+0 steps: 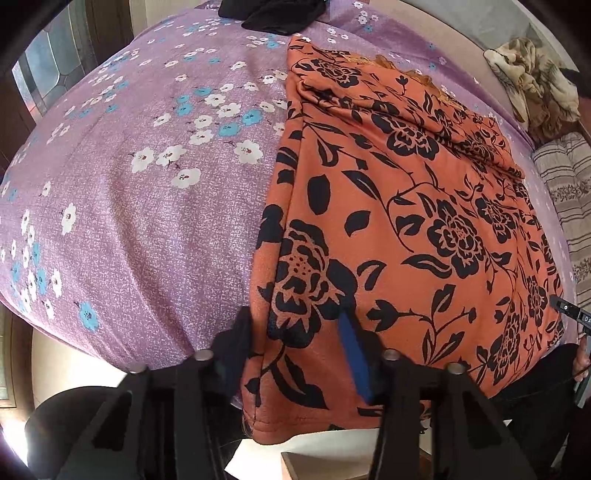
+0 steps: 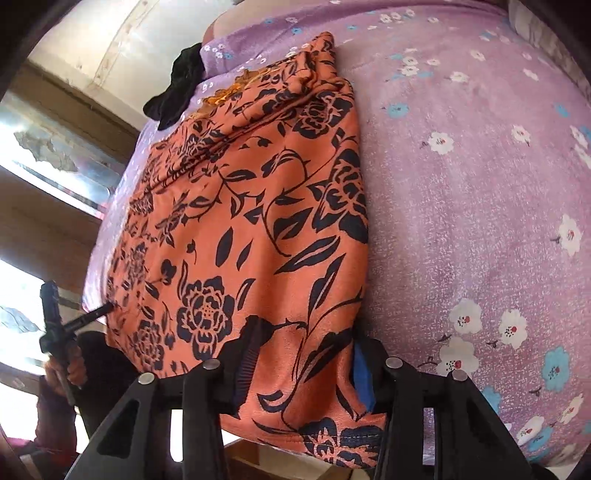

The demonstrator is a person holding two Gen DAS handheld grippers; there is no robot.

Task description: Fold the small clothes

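Both wrist cameras are sitting low at the near edge of the bed [image 1: 129, 206], looking forward along their jaws, very close to the orange cloth [image 1: 406, 221]. The left is viewing its left side, the right its right side; both are sharing the cloth and the black garment [image 2: 177, 88] beyond.

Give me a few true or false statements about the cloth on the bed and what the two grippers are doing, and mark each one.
1. The orange floral garment lies on a purple flowered bedsheet. True.
2. The left gripper hovers over bare sheet, away from the garment. False: its open fingers straddle the garment's near corner.
3. The right gripper has the garment's near edge between its fingers. True.
4. A dark garment lies at the far end of the bed. True.
5. The orange garment is rolled into a tight ball. False: it is spread out, with a fold near its far end.
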